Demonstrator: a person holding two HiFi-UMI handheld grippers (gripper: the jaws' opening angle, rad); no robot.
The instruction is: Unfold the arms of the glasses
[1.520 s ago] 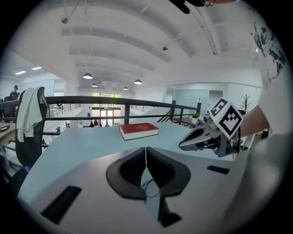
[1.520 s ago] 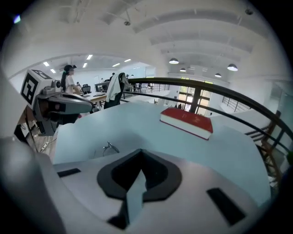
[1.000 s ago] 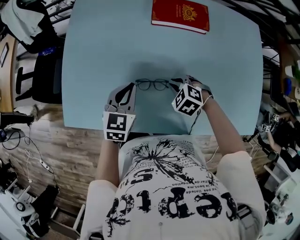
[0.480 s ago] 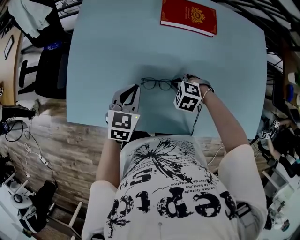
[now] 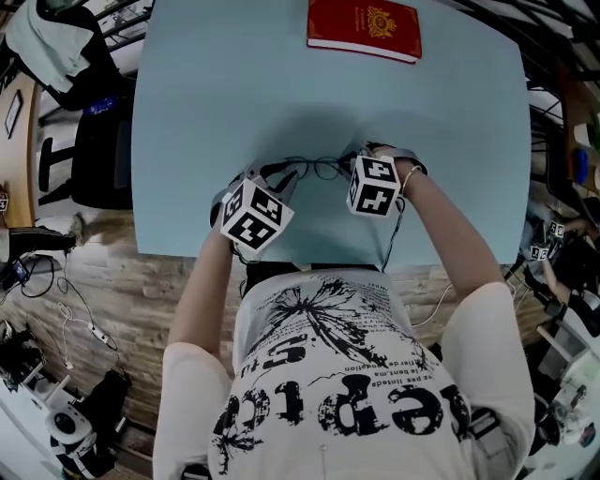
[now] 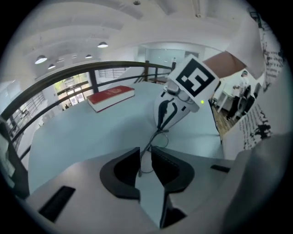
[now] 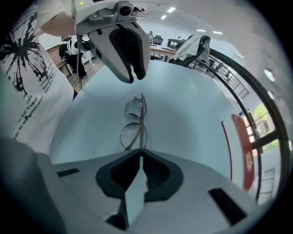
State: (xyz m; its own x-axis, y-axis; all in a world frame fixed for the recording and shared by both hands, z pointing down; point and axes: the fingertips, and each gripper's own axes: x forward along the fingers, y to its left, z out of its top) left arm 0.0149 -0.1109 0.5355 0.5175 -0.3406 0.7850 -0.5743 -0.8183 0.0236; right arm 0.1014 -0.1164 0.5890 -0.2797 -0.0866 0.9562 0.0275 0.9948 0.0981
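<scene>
Pale blue table (image 5: pixel 187 112); red book (image 5: pixel 364 28) at its far edge. Glasses (image 5: pixel 314 169) (thin dark wire frame) near the front edge, between both grippers. Left gripper (image 6: pixel 145 154): jaws opening, one frame end between them, not pressed. Right gripper (image 7: pixel 139 155): jaws closing, pinching the opposite frame end.

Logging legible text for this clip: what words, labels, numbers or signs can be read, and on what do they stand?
White T-shirt: large black lettering, upside down and creased, not reliably readable; the small lines are too small.
Red book: gold emblem; any lettering is too small to read.
Marker cubes: black-and-white square patterns, no words.
No text can be quoted with confidence.
</scene>
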